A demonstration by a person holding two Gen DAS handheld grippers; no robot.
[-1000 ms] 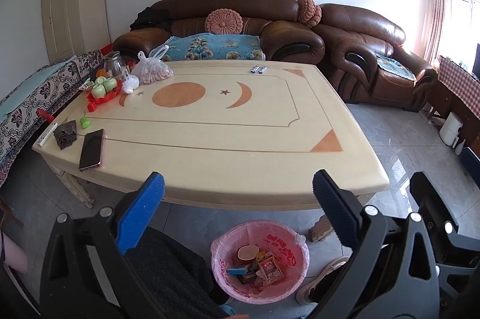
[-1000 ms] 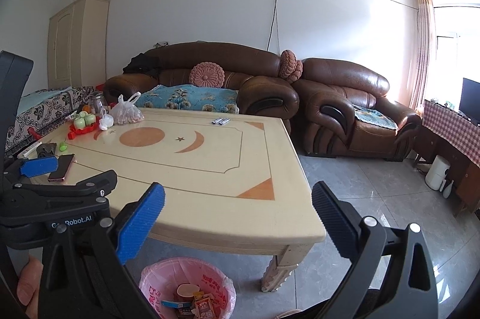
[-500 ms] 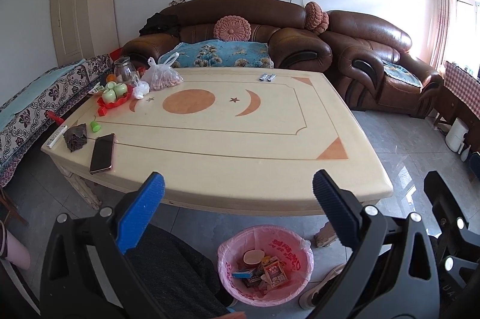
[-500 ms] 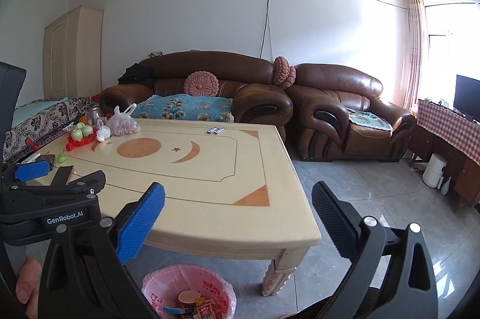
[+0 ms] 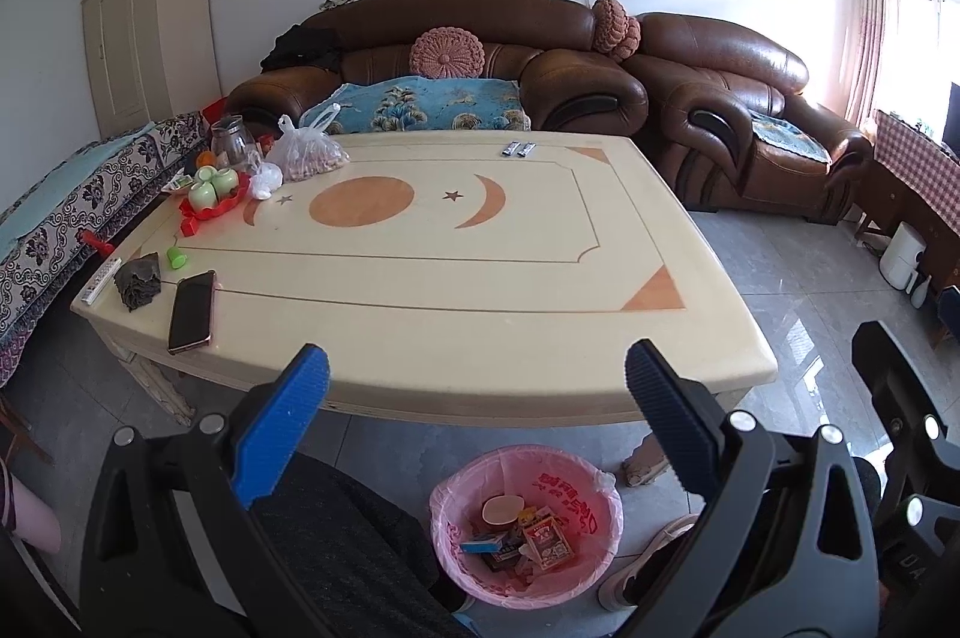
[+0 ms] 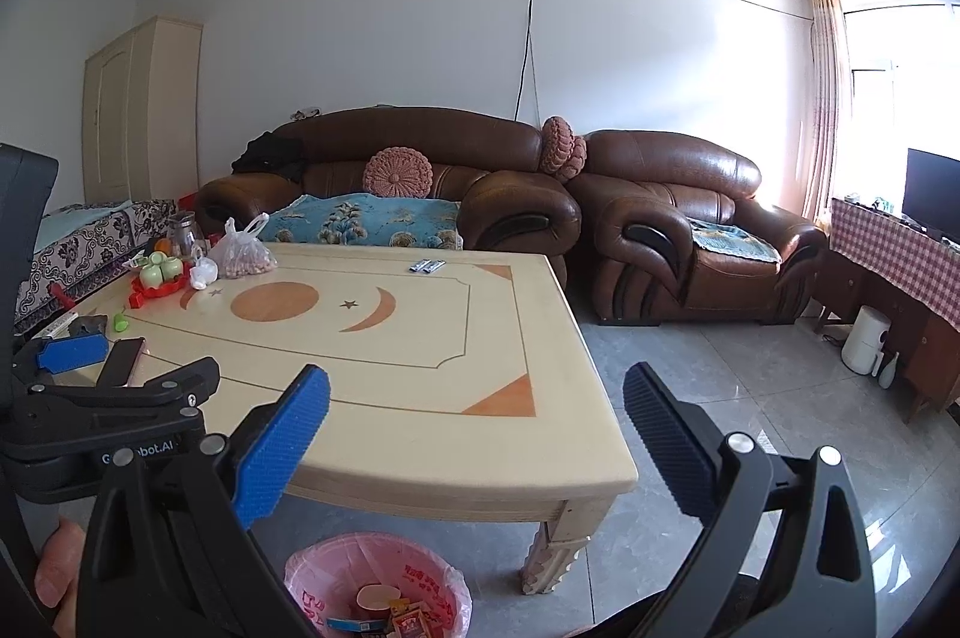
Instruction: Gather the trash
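Observation:
A bin with a pink liner (image 5: 576,482) (image 6: 312,566) stands on the floor by the table's near edge, holding a cup, small boxes and wrappers. My left gripper (image 5: 477,410) hovers open and empty above the bin and the table's front edge. My right gripper (image 6: 477,428) is open and empty too, raised to the right of the left one. On the cream table (image 5: 420,290) lie two small wrapped packets (image 5: 519,150) at the far edge, a dark crumpled wad (image 5: 139,281) and a green cap (image 5: 175,257) at the left.
A phone (image 5: 192,311), a remote (image 5: 101,281), a red tray of green cups (image 5: 210,200), a glass jug (image 5: 231,143) and a bag of nuts (image 5: 309,158) sit at the table's left. Brown sofas (image 6: 690,230) line the far side. A person's knee (image 5: 336,536) is under my left gripper.
Both grippers have risen and tilted upward a little, so the table and bin sit lower in view. Both stay open and empty.

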